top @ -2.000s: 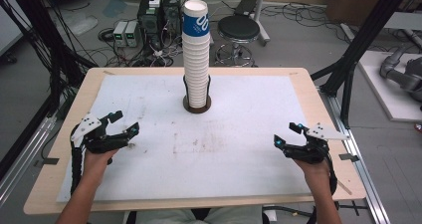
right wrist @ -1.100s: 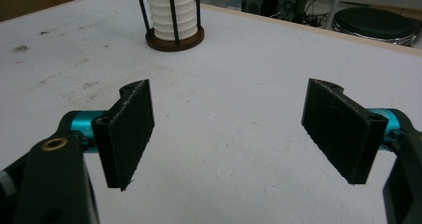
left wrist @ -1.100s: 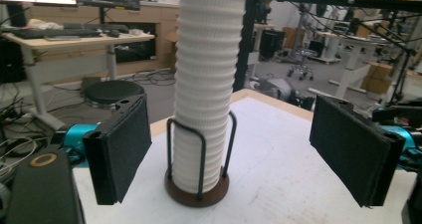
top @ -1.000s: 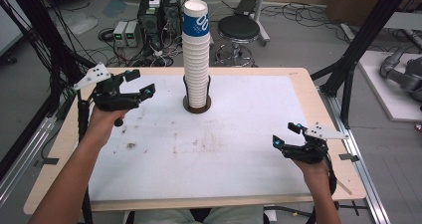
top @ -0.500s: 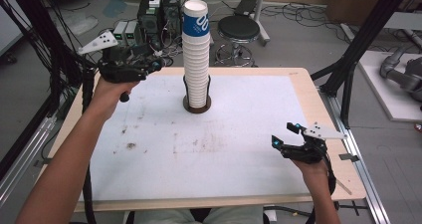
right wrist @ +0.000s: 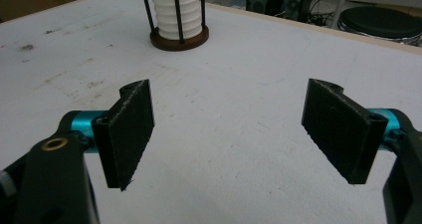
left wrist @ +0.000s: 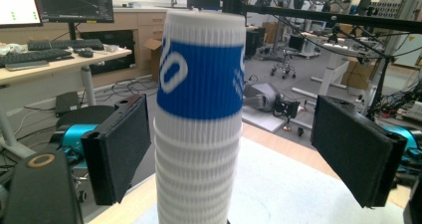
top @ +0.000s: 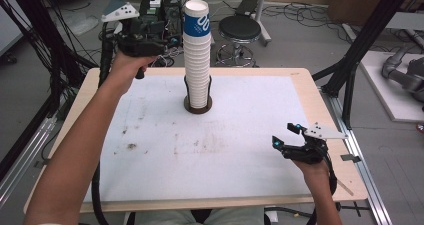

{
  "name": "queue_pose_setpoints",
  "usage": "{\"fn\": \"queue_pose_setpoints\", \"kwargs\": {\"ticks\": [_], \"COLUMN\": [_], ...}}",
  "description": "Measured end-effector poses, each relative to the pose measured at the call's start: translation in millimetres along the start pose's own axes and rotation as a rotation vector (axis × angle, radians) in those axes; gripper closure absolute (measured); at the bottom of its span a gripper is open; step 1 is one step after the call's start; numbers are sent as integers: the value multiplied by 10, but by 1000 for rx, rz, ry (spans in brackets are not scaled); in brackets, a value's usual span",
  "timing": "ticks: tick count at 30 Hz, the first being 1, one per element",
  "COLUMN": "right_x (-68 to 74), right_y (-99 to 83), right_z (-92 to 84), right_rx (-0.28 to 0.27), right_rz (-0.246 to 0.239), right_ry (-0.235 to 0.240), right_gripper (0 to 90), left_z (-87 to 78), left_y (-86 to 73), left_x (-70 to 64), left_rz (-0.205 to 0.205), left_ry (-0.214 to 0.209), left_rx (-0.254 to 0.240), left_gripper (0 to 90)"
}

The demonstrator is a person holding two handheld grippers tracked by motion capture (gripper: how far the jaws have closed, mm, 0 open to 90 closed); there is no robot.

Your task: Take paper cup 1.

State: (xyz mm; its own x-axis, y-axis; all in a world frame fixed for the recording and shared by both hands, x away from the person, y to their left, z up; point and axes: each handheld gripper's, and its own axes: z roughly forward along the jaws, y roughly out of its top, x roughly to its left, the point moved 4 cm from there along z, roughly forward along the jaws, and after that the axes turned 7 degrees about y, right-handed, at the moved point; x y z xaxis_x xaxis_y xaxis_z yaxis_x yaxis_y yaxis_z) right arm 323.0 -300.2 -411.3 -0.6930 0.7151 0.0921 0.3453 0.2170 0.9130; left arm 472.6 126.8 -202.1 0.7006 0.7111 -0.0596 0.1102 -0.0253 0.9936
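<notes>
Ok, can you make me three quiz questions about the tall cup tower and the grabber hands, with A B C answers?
1. Where does the stack of cups stand?
A. in a round brown holder on the table
B. on the floor
C. on the stool

2. What colour is the band on the top cup?
A. red
B. green
C. blue

3. How are the jaws of the left gripper?
A. pressed on the cups
C. shut on nothing
B. open, one on each side of the stack, apart from it

Answers: 1 A, the high view shows the holder under the stack. 2 C, the left gripper view shows blue. 3 B, gaps show on both sides.
</notes>
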Motion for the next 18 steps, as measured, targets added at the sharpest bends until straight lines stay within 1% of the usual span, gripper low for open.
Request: {"fn": "queue_pose_setpoints", "kwargs": {"ticks": [1, 3, 4, 5, 6, 8, 9, 10, 12, 14, 15, 16, 18], "right_x": [-4, -6, -3, -3, 3, 2, 1, 2, 3, -2, 1, -2, -4], "right_y": [-2, -1, -3, -3, -1, -3, -4, -4, -5, -2, -1, -1, -1], "right_z": [-2, 1, 2, 2, 7, 7, 8, 9, 6, 0, -4, -4, -2], "right_rx": [1, -2, 0, 0, 0, 1, 1, -2, -1, -5, -4, -6, -8], "right_rz": [-1, -1, 1, 1, 1, -1, 0, 1, 5, 0, 4, 2, 2], "right_ry": [3, 4, 6, 6, 9, 9, 10, 11, 11, 10, 12, 13, 13], "right_gripper": [211, 211, 210, 210, 211, 211, 211, 211, 211, 211, 211, 211, 211], "left_z": [37, 113, 180, 180, 227, 296, 370, 370, 440, 513, 570, 570, 639], "left_y": [33, 93, 135, 135, 159, 180, 195, 195, 212, 232, 246, 246, 261], "left_x": [3, 14, 22, 22, 23, 28, 36, 36, 39, 32, 20, 20, 10], "left_rz": [3, -4, -4, -4, -10, -8, -1, -1, -2, -9, -4, -4, -2], "left_ry": [6, 10, 18, 18, 16, 28, 40, 40, 51, 38, 35, 35, 40], "left_rx": [0, -3, 1, 1, 0, 9, 20, 20, 26, 31, 34, 34, 45], "left_gripper": [159, 159, 159, 159, 159, 159, 159, 159, 159, 159, 159, 159, 159]}}
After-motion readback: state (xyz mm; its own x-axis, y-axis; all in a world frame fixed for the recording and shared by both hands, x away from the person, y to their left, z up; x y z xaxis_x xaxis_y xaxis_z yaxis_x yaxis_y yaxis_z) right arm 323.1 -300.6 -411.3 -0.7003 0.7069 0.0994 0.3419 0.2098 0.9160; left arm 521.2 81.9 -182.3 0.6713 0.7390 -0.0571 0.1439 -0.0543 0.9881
